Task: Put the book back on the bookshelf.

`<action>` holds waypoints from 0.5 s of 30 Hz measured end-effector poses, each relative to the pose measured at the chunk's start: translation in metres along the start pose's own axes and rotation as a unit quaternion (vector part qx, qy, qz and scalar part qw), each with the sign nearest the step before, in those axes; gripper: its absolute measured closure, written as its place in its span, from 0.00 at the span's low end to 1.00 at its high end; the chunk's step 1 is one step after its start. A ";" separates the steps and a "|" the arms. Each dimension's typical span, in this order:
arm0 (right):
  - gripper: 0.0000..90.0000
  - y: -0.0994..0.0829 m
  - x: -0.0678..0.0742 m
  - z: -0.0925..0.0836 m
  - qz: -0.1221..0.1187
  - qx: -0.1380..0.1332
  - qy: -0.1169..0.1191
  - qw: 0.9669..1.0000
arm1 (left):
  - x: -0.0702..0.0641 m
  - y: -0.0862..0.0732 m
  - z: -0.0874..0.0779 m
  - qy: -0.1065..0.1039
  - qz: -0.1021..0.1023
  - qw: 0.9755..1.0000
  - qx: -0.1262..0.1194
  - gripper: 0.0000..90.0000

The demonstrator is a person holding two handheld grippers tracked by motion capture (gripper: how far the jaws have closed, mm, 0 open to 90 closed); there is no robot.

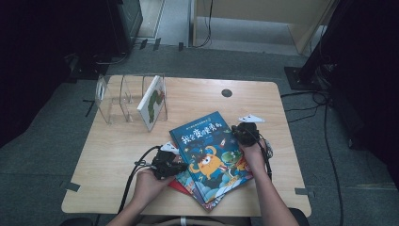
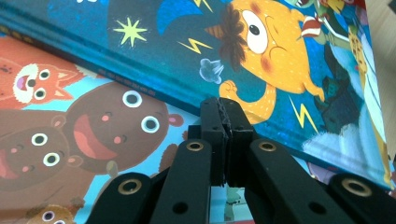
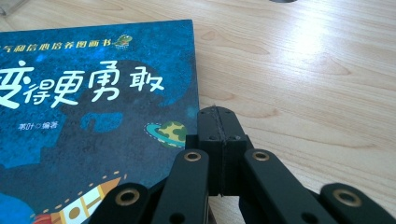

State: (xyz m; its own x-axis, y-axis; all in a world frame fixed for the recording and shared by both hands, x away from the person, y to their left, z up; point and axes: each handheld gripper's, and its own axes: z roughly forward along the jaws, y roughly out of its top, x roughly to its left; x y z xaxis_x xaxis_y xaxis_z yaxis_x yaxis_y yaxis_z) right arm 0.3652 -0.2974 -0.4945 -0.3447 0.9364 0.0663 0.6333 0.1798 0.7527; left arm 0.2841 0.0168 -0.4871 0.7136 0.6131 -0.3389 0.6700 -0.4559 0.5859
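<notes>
A blue picture book [image 1: 211,150] with an orange monster on its cover tops a loose stack at the table's front middle. My left gripper [image 1: 181,165] is shut, with its tips against that book's left edge [image 2: 187,42], over a lower book showing brown animals [image 2: 93,130]. At the blue book's far right edge [image 3: 93,93], my right gripper [image 1: 237,132] is also shut, its tips [image 3: 217,112] resting where the cover meets the wooden table [image 3: 303,70]. Nothing is between either pair of jaws.
A clear acrylic book stand [image 1: 117,99] stands at the back left with one white book [image 1: 153,101] upright in its right slot. A red book [image 1: 181,187] pokes out under the stack. A dark round grommet [image 1: 227,92] sits near the table's far edge.
</notes>
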 end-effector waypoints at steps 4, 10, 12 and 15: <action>1.00 0.000 -0.003 -0.002 0.004 -0.001 0.005 1.000 | 0.010 0.007 -0.008 0.012 -0.003 1.000 -0.011 0.97; 0.97 -0.007 -0.003 -0.012 -0.004 -0.005 0.015 1.000 | 0.025 0.019 -0.018 0.021 -0.003 1.000 -0.016 0.85; 0.96 -0.010 -0.001 -0.017 -0.009 -0.002 0.019 1.000 | 0.028 0.023 -0.020 0.018 0.002 1.000 -0.014 0.83; 0.96 -0.014 0.002 -0.026 -0.017 -0.004 0.026 0.999 | 0.034 0.030 -0.024 0.020 0.007 1.000 -0.013 0.80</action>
State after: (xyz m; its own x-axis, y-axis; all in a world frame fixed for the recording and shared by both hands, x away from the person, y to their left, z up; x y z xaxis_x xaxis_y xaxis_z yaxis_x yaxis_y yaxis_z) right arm 0.3373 -0.3059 -0.4881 -0.4022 0.9125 0.0742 0.6151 0.2093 0.7602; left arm 0.3241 0.0394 -0.4635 0.7141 0.6322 -0.3007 0.6534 -0.4478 0.6103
